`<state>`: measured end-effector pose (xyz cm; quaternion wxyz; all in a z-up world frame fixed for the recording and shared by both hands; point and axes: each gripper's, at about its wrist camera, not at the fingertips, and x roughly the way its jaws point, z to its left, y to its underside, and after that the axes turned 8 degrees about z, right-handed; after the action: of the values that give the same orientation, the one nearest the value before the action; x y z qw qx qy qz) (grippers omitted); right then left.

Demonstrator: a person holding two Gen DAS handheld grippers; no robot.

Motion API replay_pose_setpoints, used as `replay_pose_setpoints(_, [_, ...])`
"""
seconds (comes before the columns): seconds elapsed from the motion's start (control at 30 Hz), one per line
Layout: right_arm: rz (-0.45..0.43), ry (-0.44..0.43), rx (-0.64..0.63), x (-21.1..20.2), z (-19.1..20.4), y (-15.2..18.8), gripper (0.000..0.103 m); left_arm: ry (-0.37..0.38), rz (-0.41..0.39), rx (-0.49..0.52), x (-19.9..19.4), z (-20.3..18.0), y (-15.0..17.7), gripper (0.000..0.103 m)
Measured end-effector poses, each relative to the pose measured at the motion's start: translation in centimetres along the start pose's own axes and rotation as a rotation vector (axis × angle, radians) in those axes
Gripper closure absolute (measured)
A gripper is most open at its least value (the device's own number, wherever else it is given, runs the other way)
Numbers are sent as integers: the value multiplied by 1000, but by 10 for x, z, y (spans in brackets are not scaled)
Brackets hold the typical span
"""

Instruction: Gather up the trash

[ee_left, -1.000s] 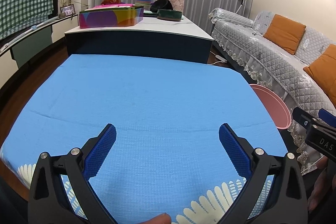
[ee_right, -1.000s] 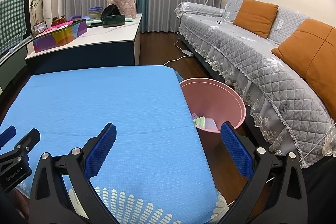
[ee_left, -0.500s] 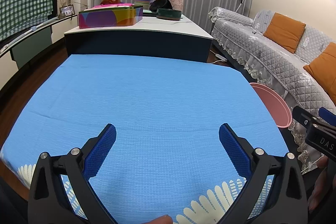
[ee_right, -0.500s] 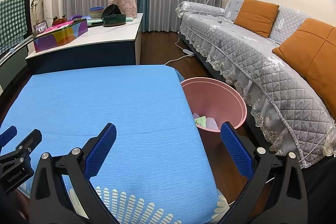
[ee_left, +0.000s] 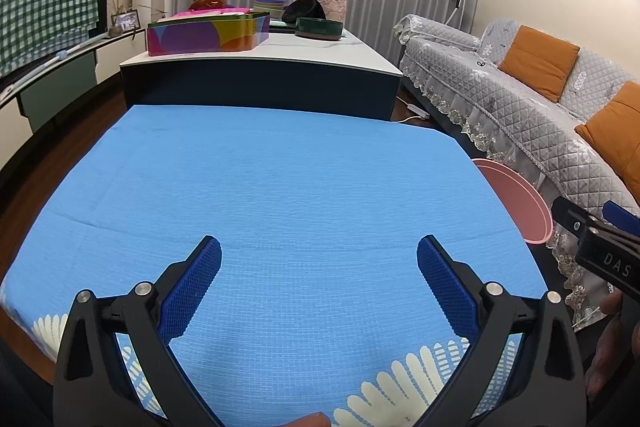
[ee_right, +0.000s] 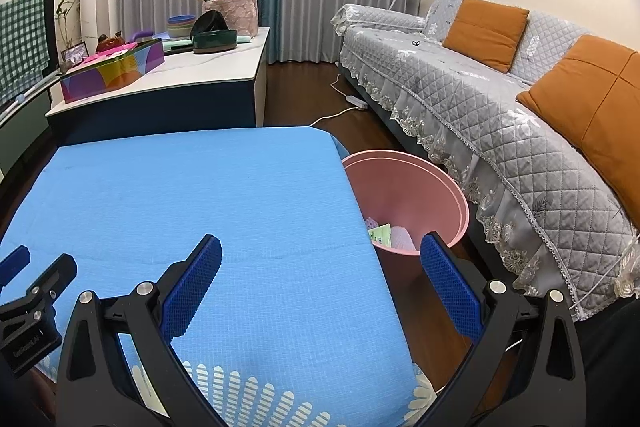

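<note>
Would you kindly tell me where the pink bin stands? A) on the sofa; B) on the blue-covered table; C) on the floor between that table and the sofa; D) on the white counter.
C: the pink bin sits on the floor, beside the blue-covered table and before the sofa.

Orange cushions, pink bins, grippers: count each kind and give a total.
Orange cushions: 2
Pink bins: 1
Grippers: 2, left gripper and right gripper, both open
Total: 5
</note>
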<state>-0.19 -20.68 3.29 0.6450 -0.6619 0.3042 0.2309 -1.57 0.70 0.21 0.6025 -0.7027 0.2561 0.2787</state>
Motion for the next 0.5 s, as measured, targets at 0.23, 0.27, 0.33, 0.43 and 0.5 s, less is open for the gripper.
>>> replay_pose_setpoints(0.23, [-1, 14, 12, 3, -4, -3, 5, -6, -1, 19, 4, -3, 0, 8])
replay_pose_setpoints(0.27, [0, 17, 17, 3, -5, -3, 5, -11, -7, 29, 4, -5, 1, 8])
replay_pose_setpoints(0.33, [6, 16, 25, 4, -8, -2, 5, -16, -14, 49, 4, -9, 2, 8])
replay_pose_setpoints(0.43, [10, 14, 28, 4, -10, -1, 5, -16, -10, 65, 7, -12, 3, 8])
replay_pose_setpoints(0.5, [8, 13, 27, 3, -12, 0, 5, -17, -8, 74, 9, -13, 2, 8])
